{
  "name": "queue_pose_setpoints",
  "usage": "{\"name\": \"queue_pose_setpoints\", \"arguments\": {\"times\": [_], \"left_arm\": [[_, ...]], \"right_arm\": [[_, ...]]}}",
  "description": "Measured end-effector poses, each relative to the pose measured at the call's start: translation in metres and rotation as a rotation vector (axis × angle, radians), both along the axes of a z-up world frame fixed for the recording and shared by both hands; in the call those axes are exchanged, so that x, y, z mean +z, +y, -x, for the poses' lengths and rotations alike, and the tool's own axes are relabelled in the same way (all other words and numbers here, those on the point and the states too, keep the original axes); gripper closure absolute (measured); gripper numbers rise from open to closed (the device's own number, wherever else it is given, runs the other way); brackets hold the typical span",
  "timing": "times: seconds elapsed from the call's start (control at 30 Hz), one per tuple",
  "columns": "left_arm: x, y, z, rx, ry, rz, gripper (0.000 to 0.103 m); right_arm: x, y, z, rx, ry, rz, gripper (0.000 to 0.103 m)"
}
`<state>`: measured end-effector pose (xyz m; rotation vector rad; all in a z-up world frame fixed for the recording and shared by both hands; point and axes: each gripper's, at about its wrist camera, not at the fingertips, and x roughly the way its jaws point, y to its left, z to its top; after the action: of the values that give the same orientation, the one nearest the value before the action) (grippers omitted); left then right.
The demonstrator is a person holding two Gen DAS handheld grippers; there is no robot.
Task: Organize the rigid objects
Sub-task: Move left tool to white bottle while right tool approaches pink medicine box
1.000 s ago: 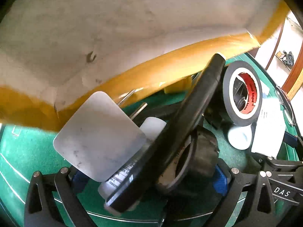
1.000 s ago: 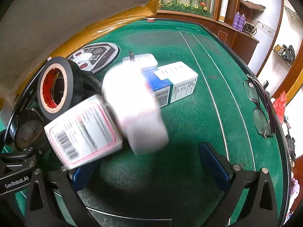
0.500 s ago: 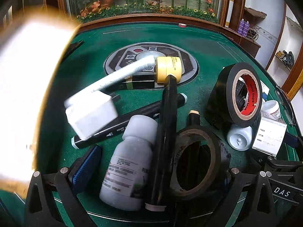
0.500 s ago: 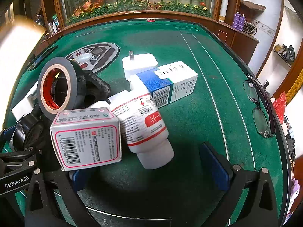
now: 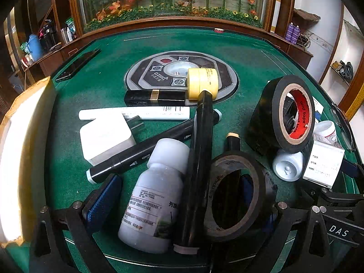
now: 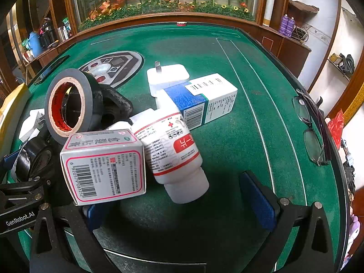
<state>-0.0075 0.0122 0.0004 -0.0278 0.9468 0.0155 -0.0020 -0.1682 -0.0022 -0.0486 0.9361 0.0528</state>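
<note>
A heap of objects lies on the green table. In the left wrist view my left gripper (image 5: 179, 202) is open, and between its fingers lie a white bottle (image 5: 157, 195), a long black tube (image 5: 199, 154) and a black tape roll (image 5: 234, 195). Beyond them are a black marker (image 5: 147, 150), a white charger (image 5: 104, 138), a white pen (image 5: 136, 113) and yellow tape (image 5: 202, 83). My right gripper (image 6: 175, 209) is open too. A red-label white bottle (image 6: 173, 152) lies just ahead of it. A red-edged box (image 6: 102, 163) sits over its left finger.
A cardboard box (image 5: 20, 159) stands at the left edge. An upright tape roll (image 6: 68, 104) with a red core, a blue-white carton (image 6: 202, 100) and another white charger (image 6: 168, 77) lie further out. Glasses (image 6: 311, 132) rest by the right rim. The table's control panel (image 5: 179, 72) is in the centre.
The cardboard box that filled both views has swung off to the left. The objects have tumbled out of it and come to rest on the table. Both grippers stay open.
</note>
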Motion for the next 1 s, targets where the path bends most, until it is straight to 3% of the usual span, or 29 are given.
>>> {"name": "queue_pose_setpoints", "arguments": {"times": [0.43, 0.5, 0.6, 0.77, 0.87, 1.0], "left_arm": [[0.000, -0.001, 0.000, 0.000, -0.007, -0.001, 0.000], [0.000, -0.001, 0.000, 0.002, -0.008, 0.000, 0.000], [0.000, -0.006, -0.001, 0.004, -0.012, -0.003, 0.000], [0.001, -0.003, -0.003, -0.077, 0.066, 0.018, 0.000], [0.004, -0.004, 0.006, -0.128, 0.110, 0.029, 0.002], [0.015, 0.002, 0.035, -0.181, 0.029, 0.136, 0.003]], "right_arm": [[0.000, 0.000, 0.000, 0.000, 0.001, -0.001, 0.000], [0.000, 0.001, 0.001, 0.036, 0.007, 0.003, 0.000], [0.000, -0.001, -0.004, 0.180, 0.067, 0.009, 0.000], [0.001, 0.001, -0.008, 0.281, 0.182, 0.035, 0.000], [0.005, -0.005, 0.002, 0.330, 0.275, -0.054, 0.000], [0.017, -0.023, 0.033, 0.373, 0.248, -0.151, 0.005]]}}
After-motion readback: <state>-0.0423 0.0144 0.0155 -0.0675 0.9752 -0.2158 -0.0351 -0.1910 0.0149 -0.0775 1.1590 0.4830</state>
